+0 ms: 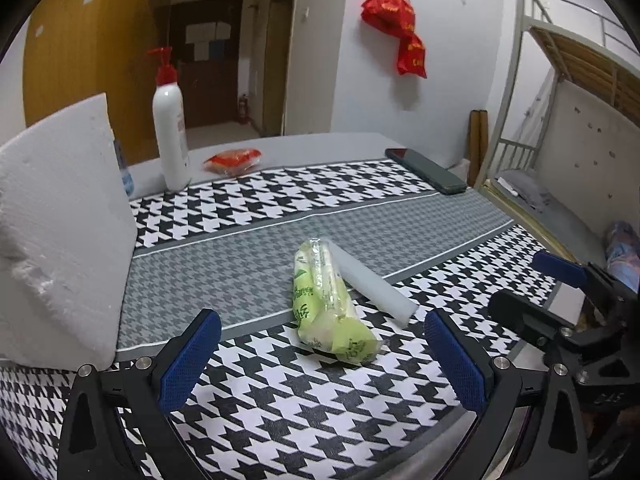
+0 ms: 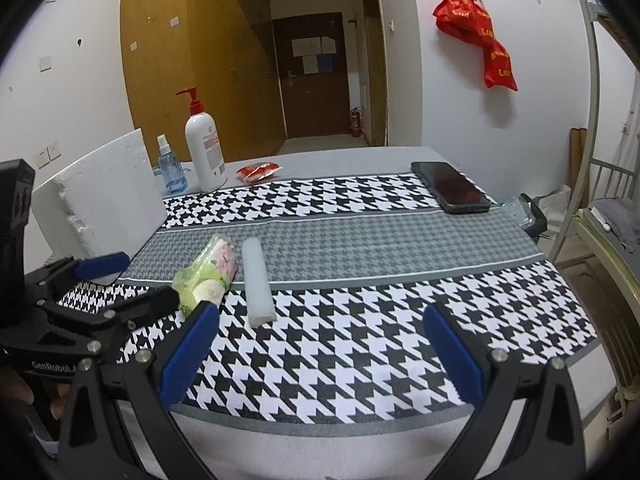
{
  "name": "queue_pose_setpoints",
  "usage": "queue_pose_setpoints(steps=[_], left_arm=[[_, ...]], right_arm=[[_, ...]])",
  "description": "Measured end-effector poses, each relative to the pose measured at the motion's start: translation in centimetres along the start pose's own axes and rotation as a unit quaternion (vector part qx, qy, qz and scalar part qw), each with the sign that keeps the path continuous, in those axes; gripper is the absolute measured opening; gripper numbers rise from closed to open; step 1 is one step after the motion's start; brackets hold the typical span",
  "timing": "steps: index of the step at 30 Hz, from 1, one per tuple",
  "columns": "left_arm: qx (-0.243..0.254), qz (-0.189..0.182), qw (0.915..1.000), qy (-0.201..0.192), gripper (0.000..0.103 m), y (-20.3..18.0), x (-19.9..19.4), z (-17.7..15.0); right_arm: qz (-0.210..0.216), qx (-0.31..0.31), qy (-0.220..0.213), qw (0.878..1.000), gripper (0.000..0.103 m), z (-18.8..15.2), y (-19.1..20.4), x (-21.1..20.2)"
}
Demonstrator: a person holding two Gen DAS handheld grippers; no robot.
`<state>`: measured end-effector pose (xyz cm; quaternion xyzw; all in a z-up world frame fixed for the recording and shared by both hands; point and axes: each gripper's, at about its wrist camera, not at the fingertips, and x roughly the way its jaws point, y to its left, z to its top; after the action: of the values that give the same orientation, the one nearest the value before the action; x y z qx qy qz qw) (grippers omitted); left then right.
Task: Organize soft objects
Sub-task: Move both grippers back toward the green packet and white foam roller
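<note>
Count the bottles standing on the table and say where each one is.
2. A white pump bottle with a red pump stands at the far left of the table. A small blue spray bottle stands just left of it, beside the white foam block. Others may be hidden behind the block.

white walls [image 2: 460,120], wooden wardrobe [image 2: 192,60], metal bunk bed [image 1: 560,92].

Right gripper [image 2: 320,344] held above the near edge of the table [image 2: 360,420], jaws wide apart with nothing between them. Left gripper [image 2: 132,284] enters at left, jaws likewise parted. Green tissue pack [image 2: 206,276] lies on the houndstooth cloth [image 2: 360,320], just beside a white foam stick [image 2: 258,282]. Foam block [image 2: 104,200] stands at left. Pump bottle [image 2: 204,148], spray bottle [image 2: 170,170], red packet [image 2: 258,170] and phone [image 2: 450,186] sit along the far side.
</note>
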<state>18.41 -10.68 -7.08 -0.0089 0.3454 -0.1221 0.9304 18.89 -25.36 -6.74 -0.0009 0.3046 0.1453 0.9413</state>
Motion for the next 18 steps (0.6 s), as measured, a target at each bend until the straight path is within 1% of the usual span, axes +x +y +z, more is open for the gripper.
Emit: queue_pose_setpoints(steps=[5,8,11,18], left_arm=[[-0.016,0.023,0.9995,0.018,0.102,0.8,1.2,0.0],[-0.024,0.019,0.9990,0.034,0.102,1.0,1.9,-0.1],[-0.022,0.016,0.9990,0.037,0.102,0.8,2.2,-0.1],[-0.024,0.025,0.9979,0.055,0.098,0.9,3.5,0.3]], right_arm=[[0.003,-0.012,0.005,1.000,0.103,0.2,0.2,0.5],[0.004,-0.010,0.012,1.000,0.103,0.1,0.0,0.8],[0.008,-0.010,0.014,1.000,0.103,0.0,-0.1,1.0],[0.017,-0.012,0.020,1.000,0.103,-0.1,-0.1,1.1]])
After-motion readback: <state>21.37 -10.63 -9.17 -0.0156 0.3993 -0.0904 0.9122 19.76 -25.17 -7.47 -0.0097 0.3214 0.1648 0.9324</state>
